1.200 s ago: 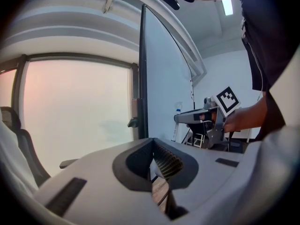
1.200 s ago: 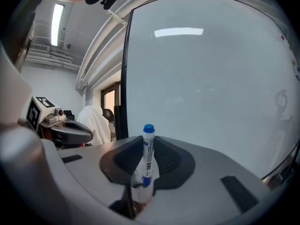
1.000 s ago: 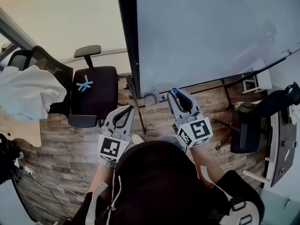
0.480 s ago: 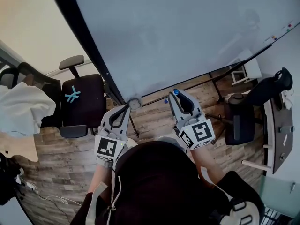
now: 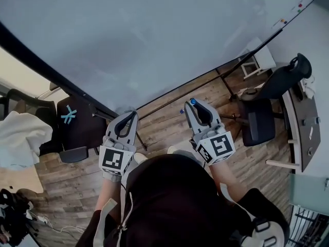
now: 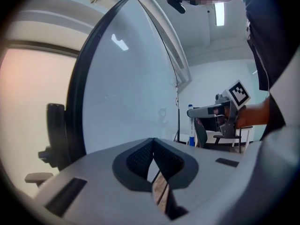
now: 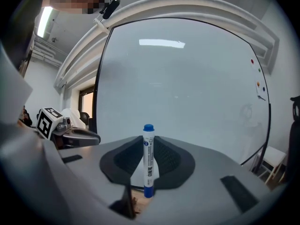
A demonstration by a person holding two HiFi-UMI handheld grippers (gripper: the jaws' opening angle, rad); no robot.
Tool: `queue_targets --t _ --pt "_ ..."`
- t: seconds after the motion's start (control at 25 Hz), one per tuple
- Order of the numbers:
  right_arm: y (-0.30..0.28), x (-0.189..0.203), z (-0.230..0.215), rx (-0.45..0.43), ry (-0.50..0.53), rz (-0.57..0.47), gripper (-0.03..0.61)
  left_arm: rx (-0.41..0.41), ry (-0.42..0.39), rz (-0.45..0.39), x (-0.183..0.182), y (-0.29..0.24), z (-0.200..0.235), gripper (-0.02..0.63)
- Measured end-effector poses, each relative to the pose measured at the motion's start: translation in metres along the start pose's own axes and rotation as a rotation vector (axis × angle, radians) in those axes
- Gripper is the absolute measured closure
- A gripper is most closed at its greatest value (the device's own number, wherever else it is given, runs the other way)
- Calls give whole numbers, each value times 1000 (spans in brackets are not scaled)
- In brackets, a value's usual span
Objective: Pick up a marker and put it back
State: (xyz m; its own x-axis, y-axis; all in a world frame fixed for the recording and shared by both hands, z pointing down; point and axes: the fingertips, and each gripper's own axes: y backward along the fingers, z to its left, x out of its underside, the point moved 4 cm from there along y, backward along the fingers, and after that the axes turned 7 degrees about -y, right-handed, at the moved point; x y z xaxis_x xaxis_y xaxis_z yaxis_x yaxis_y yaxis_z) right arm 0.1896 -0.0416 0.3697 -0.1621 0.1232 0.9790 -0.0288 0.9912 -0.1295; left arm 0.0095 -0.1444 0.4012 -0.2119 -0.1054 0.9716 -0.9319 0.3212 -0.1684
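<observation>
Blue-capped marker [image 7: 148, 160] upright — clamped between jaws — before whiteboard [image 7: 187, 88].

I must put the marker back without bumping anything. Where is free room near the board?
Free: the board, its face blank, and the floor between the left tool and the right tool holding the marker. Crowded: chairs at left, and a chair by the desk at right.

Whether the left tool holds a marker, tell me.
No, the left tool is shut on nothing; the marker sits in the right tool.
</observation>
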Motion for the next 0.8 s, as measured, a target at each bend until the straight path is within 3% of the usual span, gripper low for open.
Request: queue_targets --t 0.8 --pt "57 25 -61 161 -36 26 499 113 9 -49 -19 -61 -33 606"
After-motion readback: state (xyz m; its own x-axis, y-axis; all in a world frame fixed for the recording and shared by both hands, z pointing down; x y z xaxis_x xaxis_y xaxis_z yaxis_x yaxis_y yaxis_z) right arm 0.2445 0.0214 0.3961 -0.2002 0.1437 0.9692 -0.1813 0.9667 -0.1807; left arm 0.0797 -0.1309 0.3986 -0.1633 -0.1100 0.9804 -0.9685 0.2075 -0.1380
